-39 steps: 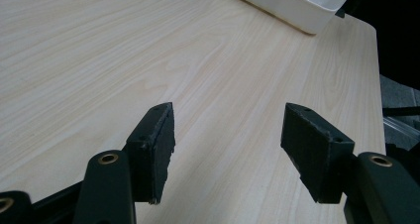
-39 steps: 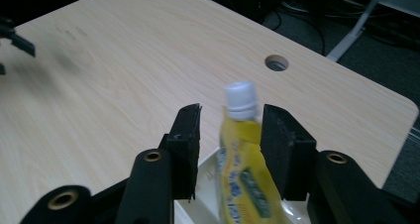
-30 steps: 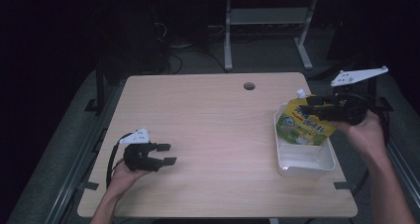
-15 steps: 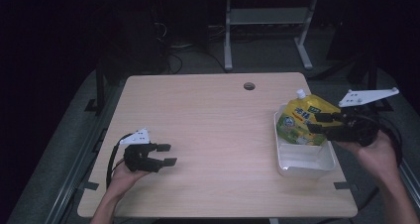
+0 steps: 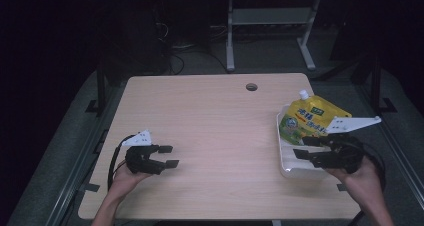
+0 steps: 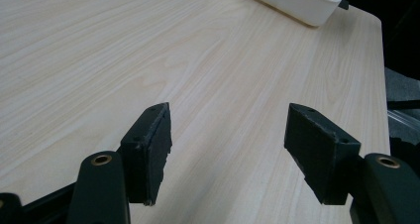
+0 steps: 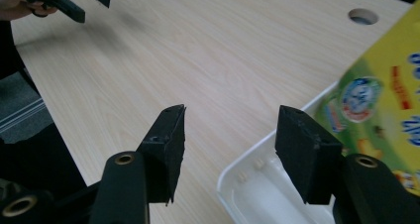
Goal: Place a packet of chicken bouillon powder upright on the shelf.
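Wide bare table (image 5: 215,131) between hands; white tray (image 5: 290,166) at right edge holds yellow pouch (image 5: 307,118). Right gripper (image 5: 300,147) over tray's near end, just beside pouch, jaws just opening, nothing between. Left gripper (image 5: 169,156) well apart, jaws wide, empty

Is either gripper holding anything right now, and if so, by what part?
Nothing is held. The right gripper has just been opening, jaws apart and empty over the white tray, clear of the yellow pouch in it. The left gripper is open over bare table.

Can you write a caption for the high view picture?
Yellow spouted pouch leans in a white tray; right gripper open beside it.
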`<move>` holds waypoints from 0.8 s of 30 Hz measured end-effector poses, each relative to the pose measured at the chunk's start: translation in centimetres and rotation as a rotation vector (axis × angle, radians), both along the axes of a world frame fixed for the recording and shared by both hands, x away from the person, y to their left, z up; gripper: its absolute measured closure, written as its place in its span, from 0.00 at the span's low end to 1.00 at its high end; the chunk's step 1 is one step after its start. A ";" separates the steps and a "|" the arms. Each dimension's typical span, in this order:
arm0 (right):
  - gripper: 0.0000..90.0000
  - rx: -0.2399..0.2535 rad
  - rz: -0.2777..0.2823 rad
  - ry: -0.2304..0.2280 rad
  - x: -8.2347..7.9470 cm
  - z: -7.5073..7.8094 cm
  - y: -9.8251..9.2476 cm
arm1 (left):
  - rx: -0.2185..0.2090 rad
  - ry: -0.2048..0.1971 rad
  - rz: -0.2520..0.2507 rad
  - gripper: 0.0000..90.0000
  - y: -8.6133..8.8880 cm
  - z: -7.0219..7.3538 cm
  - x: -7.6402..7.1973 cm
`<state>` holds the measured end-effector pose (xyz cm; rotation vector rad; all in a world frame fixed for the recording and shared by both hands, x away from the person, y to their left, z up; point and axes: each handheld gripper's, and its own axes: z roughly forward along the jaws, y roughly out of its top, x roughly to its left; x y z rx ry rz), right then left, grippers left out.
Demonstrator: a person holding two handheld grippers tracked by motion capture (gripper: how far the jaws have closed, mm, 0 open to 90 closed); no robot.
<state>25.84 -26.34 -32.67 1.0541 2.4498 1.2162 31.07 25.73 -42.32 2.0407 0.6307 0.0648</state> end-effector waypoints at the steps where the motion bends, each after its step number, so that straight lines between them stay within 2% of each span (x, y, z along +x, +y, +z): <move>1: 0.48 0.003 0.003 0.006 0.0 -0.4 0.3 | 0.001 -0.001 0.000 0.38 0.0 0.0 0.0; 5: 0.46 0.023 0.021 0.035 0.4 -2.0 1.9 | 0.011 -0.005 0.004 0.37 0.1 -0.1 0.0; 9: 0.45 0.026 0.037 0.037 0.6 -2.7 3.0 | 0.014 -0.009 0.008 0.35 0.1 0.0 -0.1; 24: 0.42 0.038 0.098 0.051 1.8 -3.7 6.9 | 0.035 -0.021 0.011 0.33 0.0 -0.2 -0.3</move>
